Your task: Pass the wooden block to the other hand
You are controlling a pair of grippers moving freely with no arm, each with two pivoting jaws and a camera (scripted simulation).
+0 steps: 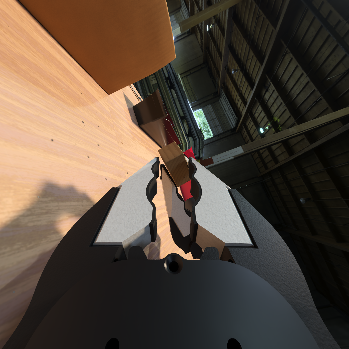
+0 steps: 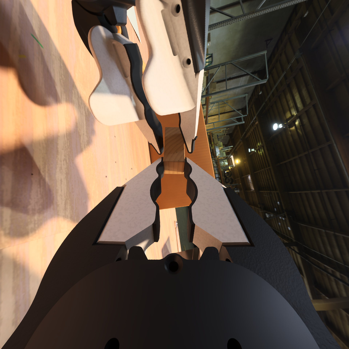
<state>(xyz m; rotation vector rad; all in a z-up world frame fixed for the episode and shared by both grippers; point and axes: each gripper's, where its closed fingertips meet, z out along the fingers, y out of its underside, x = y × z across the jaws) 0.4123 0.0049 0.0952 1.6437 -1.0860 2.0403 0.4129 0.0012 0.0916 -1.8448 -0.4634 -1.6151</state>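
The wooden block (image 2: 174, 147) is a small light-wood bar held in the air above the table. My right gripper (image 2: 173, 160) is shut on its near end. My left gripper (image 2: 174, 150) comes in from the far side. Its two fingertips stand on either side of the block with narrow gaps, so it is open. In the left wrist view the block (image 1: 174, 164) sits tilted between the tips of my left gripper (image 1: 173, 160), with one of the right gripper's fingers (image 1: 169, 196) showing in the gap below it.
A wooden table (image 1: 56, 132) lies under both grippers. A large orange box (image 1: 105, 41) stands on it, also behind the block in the right wrist view (image 2: 173, 190). A dark brown box (image 1: 149, 111) stands farther off. A red object (image 1: 186, 190) shows beyond the block.
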